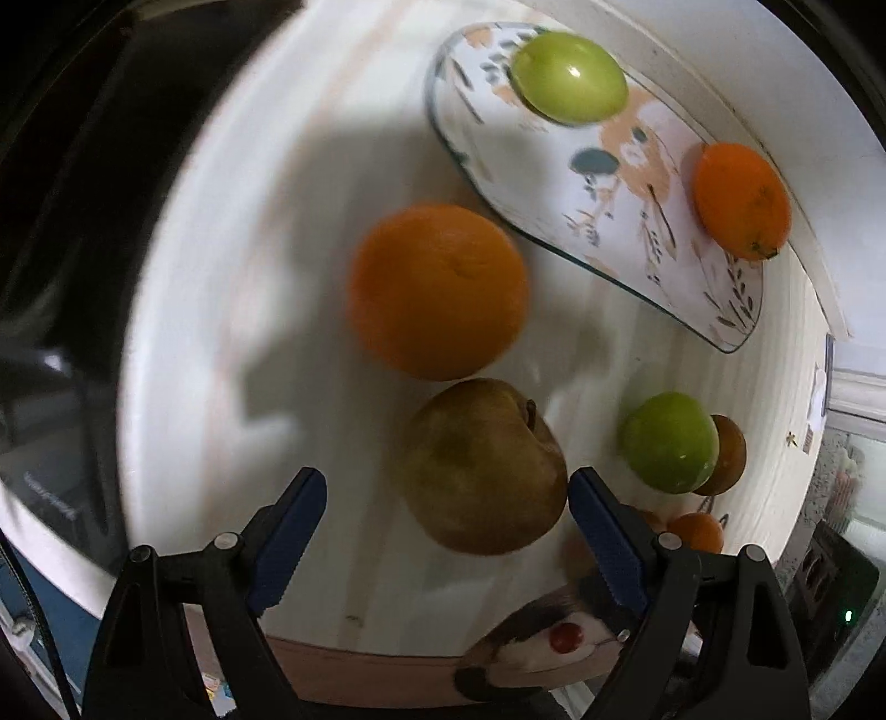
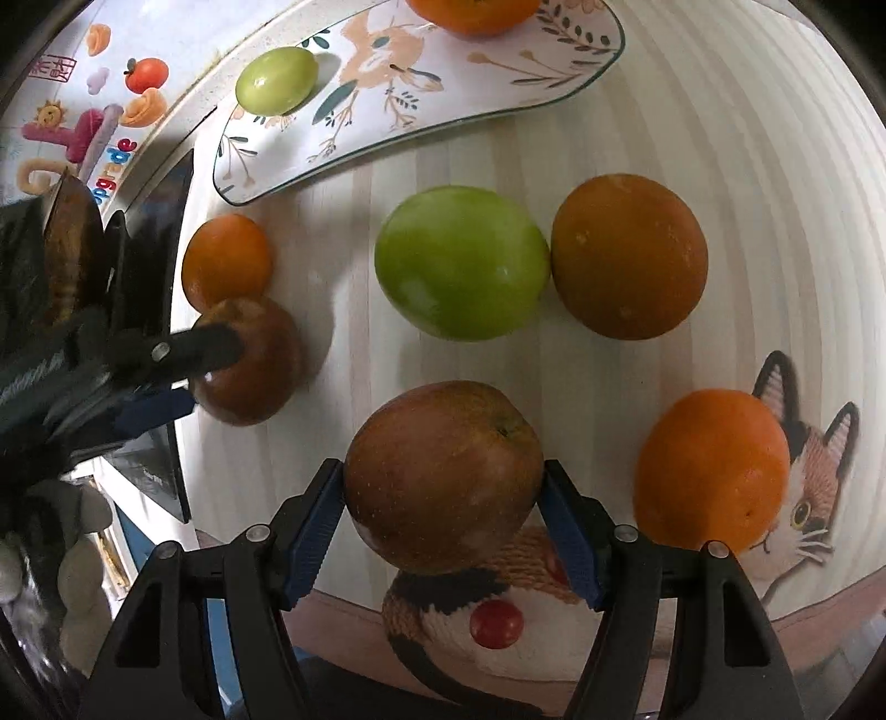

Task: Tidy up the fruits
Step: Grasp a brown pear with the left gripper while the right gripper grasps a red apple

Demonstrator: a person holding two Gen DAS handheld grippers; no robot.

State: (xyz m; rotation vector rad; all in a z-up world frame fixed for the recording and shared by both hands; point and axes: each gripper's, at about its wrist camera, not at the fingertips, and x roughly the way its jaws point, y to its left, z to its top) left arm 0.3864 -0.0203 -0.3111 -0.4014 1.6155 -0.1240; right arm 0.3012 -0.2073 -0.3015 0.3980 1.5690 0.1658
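Observation:
In the left wrist view my left gripper [image 1: 446,482] stands open around a brownish apple [image 1: 482,459] on the pale striped mat. Its right pad [image 1: 601,531] touches the apple's side, while the left pad is well apart. A large orange [image 1: 437,291] lies just beyond. In the right wrist view my right gripper [image 2: 443,471] is shut on a red-brown apple [image 2: 437,437], with both blue pads against its sides. The left gripper [image 2: 177,376] shows at the left edge, straddling its apple [image 2: 255,382]. The patterned plate [image 2: 498,83] at the back holds a green apple [image 2: 277,80] and an orange [image 2: 476,11].
A green apple [image 2: 459,263], a dull orange [image 2: 628,255], a bright orange [image 2: 711,471] and a small orange [image 2: 227,260] lie loose on the mat. A cat picture [image 2: 803,471] marks the mat's near corner. The table edge [image 1: 144,343] drops into dark space on the left.

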